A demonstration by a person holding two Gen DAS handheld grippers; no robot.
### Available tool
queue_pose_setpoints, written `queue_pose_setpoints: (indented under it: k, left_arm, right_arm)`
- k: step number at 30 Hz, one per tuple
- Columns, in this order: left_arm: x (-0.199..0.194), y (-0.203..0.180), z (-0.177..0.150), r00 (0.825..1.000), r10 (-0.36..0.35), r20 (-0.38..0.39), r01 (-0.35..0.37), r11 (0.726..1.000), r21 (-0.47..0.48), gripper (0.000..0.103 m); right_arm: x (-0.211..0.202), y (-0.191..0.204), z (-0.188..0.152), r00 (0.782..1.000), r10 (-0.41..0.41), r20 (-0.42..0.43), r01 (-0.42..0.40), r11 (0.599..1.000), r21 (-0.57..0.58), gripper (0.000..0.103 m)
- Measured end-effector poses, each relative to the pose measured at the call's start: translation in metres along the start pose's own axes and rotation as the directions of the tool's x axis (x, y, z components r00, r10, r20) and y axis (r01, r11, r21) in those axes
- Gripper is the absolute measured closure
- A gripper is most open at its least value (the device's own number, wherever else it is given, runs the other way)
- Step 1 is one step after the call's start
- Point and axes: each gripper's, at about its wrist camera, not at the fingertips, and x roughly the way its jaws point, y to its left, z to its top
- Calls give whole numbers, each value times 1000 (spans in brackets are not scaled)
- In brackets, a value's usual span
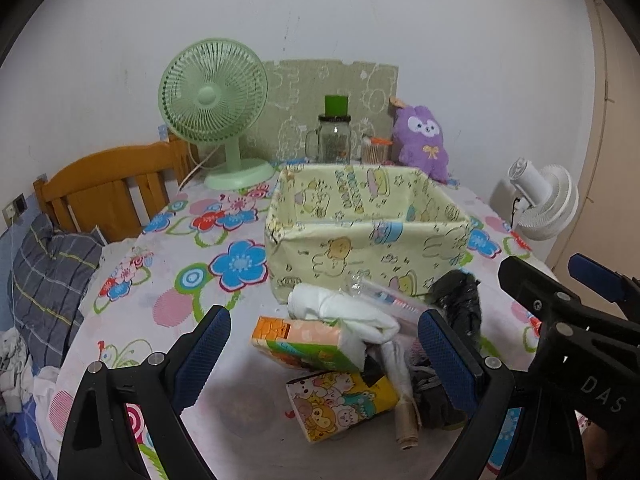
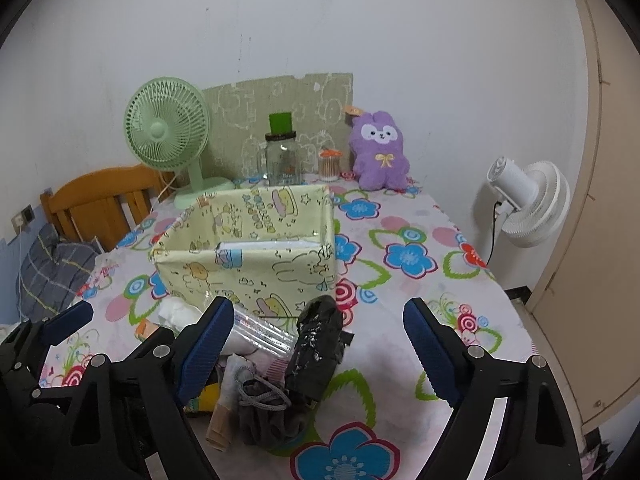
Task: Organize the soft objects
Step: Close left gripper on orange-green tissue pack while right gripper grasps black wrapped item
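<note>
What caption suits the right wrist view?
Open right gripper above a crumpled black plastic bag before an empty yellow cartoon-print fabric box.

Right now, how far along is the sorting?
Nothing looks done: the yellow fabric bin appears empty. Nothing is in hand; the left claw and right claw are open over the pile. Left: white cloth, tissue packs, black bundle.

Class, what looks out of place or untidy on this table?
The soft items lie jumbled in front of the yellow fabric bin: a white cloth, tissue packs and a crumpled black bag overlap.
</note>
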Motion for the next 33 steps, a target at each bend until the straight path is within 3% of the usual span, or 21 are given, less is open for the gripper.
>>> queue_pose_setpoints:
  k: [26, 29, 31, 33]
  left_arm:
    - [53, 18, -15, 991, 6, -133, -8, 1000, -13, 7]
    - [58, 18, -15, 990, -9, -143, 6, 1000, -18, 13]
    - [61, 18, -16, 988, -21, -155, 18, 1000, -21, 22]
    - [64, 16, -18, 987, -29, -161, 25, 999, -25, 22]
  right_arm:
    - [62, 23, -13, 989, 23, -149, -27, 999, -22, 17]
    - [66, 24, -13, 987, 21, -157, -25, 999, -23, 17]
    - [68, 25, -14, 987, 20, -162, -25, 999, -26, 17]
    - [71, 26, -14, 986, 18, -168, -23, 999, -29, 18]
